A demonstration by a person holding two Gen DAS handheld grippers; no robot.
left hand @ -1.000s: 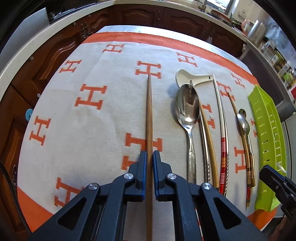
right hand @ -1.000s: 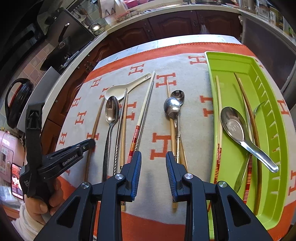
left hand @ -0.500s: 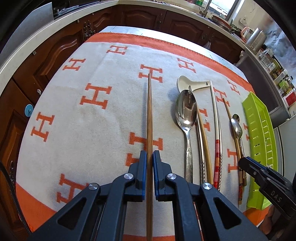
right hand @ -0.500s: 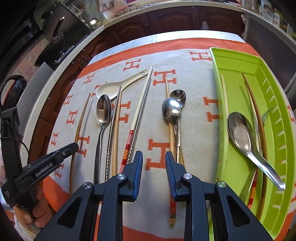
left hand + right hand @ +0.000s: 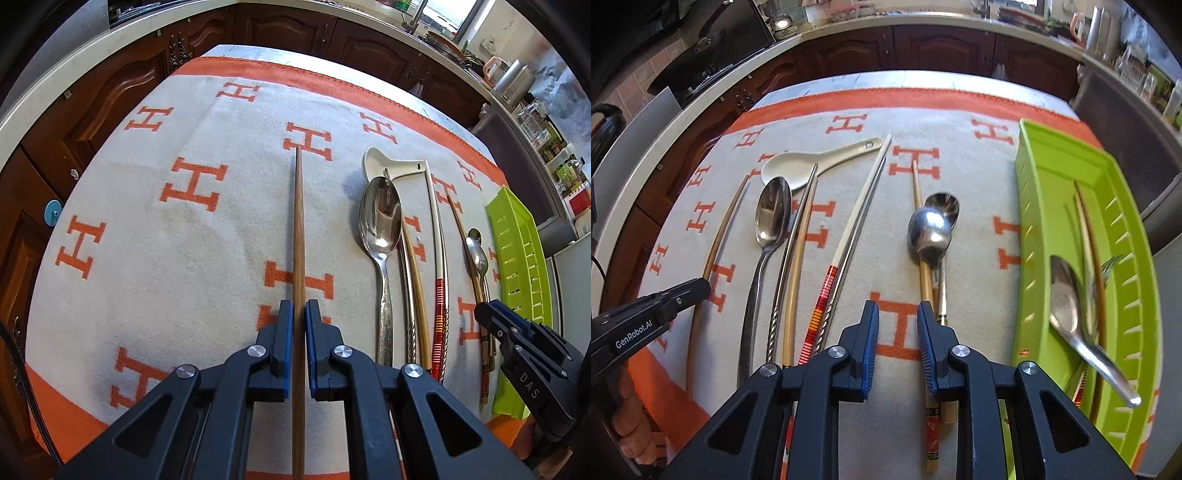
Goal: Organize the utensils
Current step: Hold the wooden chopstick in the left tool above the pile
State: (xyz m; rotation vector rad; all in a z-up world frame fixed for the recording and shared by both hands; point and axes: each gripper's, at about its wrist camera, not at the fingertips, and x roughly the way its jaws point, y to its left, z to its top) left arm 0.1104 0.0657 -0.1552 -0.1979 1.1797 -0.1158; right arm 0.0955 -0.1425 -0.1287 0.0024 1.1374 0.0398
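Left wrist view: my left gripper [image 5: 299, 325] pinches the wooden chopstick [image 5: 298, 229] far left on the cloth, right gripper [image 5: 897, 332] spread idle; next, I judge, carry it right to the green tray [image 5: 1052, 177].

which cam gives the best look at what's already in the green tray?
Right wrist. It looks down into the green tray, showing a metal spoon, a fork and chopsticks inside, though somewhat blurred. The left wrist view catches only the tray's slotted outer wall edge-on; its contents are hidden.
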